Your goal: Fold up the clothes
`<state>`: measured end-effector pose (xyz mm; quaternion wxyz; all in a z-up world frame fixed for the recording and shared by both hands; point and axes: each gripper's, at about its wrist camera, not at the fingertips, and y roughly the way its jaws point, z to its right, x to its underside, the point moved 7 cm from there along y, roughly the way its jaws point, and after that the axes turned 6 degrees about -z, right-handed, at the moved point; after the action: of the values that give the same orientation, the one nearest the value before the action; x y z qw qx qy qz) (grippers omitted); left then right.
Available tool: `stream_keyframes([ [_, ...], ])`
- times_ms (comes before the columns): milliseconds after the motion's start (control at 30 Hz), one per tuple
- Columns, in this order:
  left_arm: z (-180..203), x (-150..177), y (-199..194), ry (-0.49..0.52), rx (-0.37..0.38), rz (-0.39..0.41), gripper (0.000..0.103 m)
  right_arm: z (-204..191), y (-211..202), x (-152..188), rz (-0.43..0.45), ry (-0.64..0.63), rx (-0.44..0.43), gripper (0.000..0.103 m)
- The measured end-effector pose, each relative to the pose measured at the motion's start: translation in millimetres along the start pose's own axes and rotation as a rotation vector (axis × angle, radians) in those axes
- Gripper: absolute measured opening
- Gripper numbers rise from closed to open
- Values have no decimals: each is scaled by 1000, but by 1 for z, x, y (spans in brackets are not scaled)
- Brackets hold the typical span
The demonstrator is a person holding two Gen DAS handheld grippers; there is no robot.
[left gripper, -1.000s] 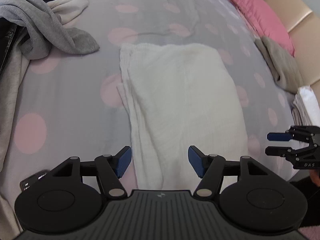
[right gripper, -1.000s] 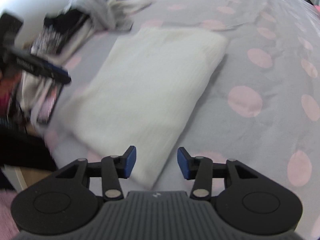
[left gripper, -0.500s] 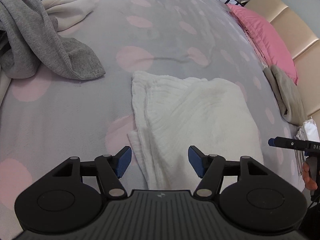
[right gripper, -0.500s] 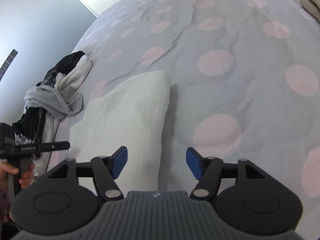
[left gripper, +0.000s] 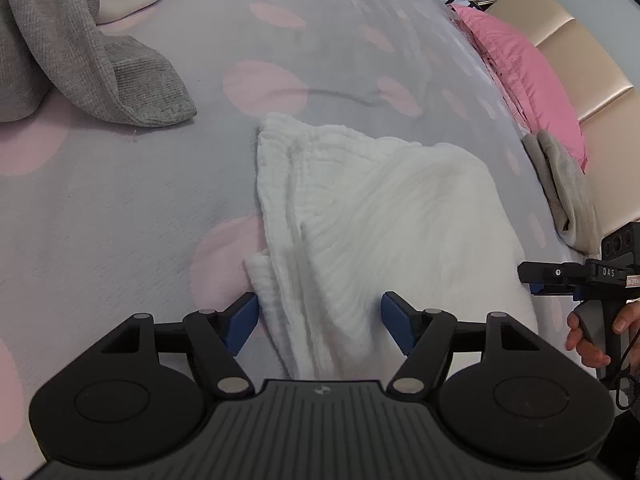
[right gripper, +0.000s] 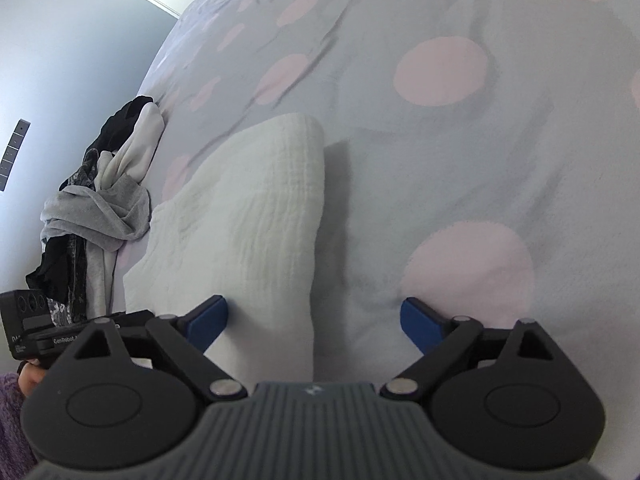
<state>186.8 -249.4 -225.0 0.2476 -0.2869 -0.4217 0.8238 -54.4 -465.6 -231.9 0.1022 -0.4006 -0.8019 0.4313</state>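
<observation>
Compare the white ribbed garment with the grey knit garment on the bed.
The white ribbed garment lies folded into a flat rectangle; the grey knit garment lies crumpled and unfolded. The white one sits alone mid-bed; the grey one belongs to a pile. Both rest on the pink-dotted grey bedspread.

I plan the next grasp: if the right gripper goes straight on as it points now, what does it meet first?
Probably the near right edge of the folded white cloth: the right gripper, jaws just opened wide, straddles that edge, with polka-dot bedcover beside it. Depth is uncertain.

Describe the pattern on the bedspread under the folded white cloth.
The soft grey bedspread carries large pale pink dots; the right wrist view shows it best.
</observation>
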Motion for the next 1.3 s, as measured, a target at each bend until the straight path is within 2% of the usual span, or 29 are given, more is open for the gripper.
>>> stream_keyframes([
  [167,-8,0,0,-40,52,9,68,-1,5,-3,-12,-11,-22,98],
  [367,-16,-2,-3,-102,64,-27,64,-1,6,-4,-11,-4,-39,98],
  [533,-1,-8,9,-60,4,-1,71,-7,12,-9,-8,-23,-23,96],
  [567,2,-9,10,-51,-6,7,71,-9,13,-10,-5,-30,-21,94],
  [600,4,-10,10,-42,-14,16,69,-11,15,-11,1,-35,-19,87],
  [633,4,-12,11,-36,-22,27,64,-12,17,-13,5,-36,-16,79],
  [667,5,-13,11,-32,-29,38,60,-13,19,-14,7,-37,-14,77],
  [733,2,-16,10,-41,-28,60,41,-15,22,-16,9,-38,-26,71],
  [767,3,-17,10,-41,-21,69,36,-16,22,-16,10,-39,-35,66],
  [833,5,-18,9,-37,-7,86,16,-19,23,-16,12,-41,-53,46],
  [867,10,-18,9,-21,-9,92,14,-20,22,-15,18,-45,-54,43],
  [933,22,-20,6,18,-28,110,11,-24,18,-14,35,-63,-50,29],
  [1000,31,-21,-3,35,-30,140,11,-29,9,-12,59,-89,-43,24],
  [1300,102,-14,-56,184,-37,279,10,-56,-65,20,230,-160,11,19],
])
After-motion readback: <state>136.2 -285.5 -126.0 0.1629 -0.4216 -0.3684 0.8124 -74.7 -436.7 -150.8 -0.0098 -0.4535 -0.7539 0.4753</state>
